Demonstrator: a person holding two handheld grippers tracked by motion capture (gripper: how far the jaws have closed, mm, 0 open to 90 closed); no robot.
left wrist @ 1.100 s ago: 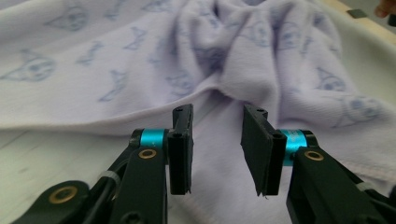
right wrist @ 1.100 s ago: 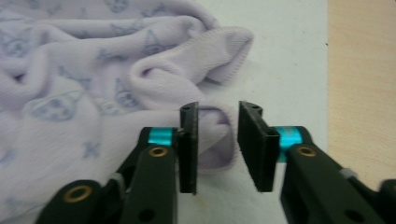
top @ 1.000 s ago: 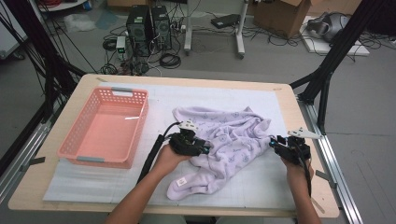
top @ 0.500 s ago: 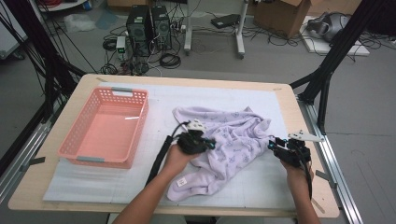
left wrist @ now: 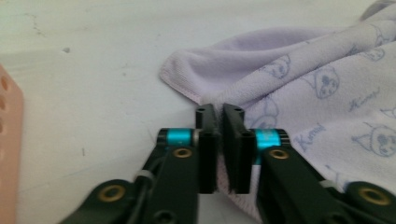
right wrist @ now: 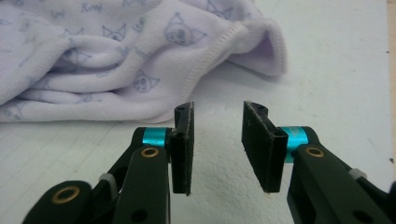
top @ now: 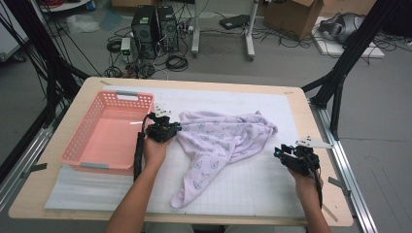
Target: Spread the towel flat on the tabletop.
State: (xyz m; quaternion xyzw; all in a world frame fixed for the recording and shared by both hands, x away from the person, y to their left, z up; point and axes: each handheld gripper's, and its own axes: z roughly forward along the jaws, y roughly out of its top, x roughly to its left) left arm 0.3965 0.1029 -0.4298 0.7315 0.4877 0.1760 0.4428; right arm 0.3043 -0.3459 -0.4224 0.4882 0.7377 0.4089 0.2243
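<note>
The lilac towel (top: 221, 145), printed with small cat faces, lies crumpled on the white gridded mat (top: 252, 194) of the tabletop (top: 311, 116), between the two grippers, with the pink plastic basket (top: 109, 133) on the far side of the left gripper from it. The left gripper (top: 175, 127) has its jaws nearly together on a hemmed corner of the towel; they have just been opening a little, yet in the left gripper view the cloth runs down into the narrow slit between the pads (left wrist: 208, 140), so it looks pinched there. The right gripper (top: 279, 153) stands off from the towel, its jaws spread and bare over the mat, with the nearest stitched fold of cloth ahead of the tips and slightly to their left in the right gripper view (right wrist: 219, 135). The towel should handle as light, soft and limp: it will sag and drag, not slide as one piece, and it cannot break. The hemmed corners are probably the best places to take hold, the stitched edge giving the pads something firm. Its long axis runs from the bunched corner ahead of the right jaws down to a narrow tail pointing toward the person's edge of the tabletop.
</note>
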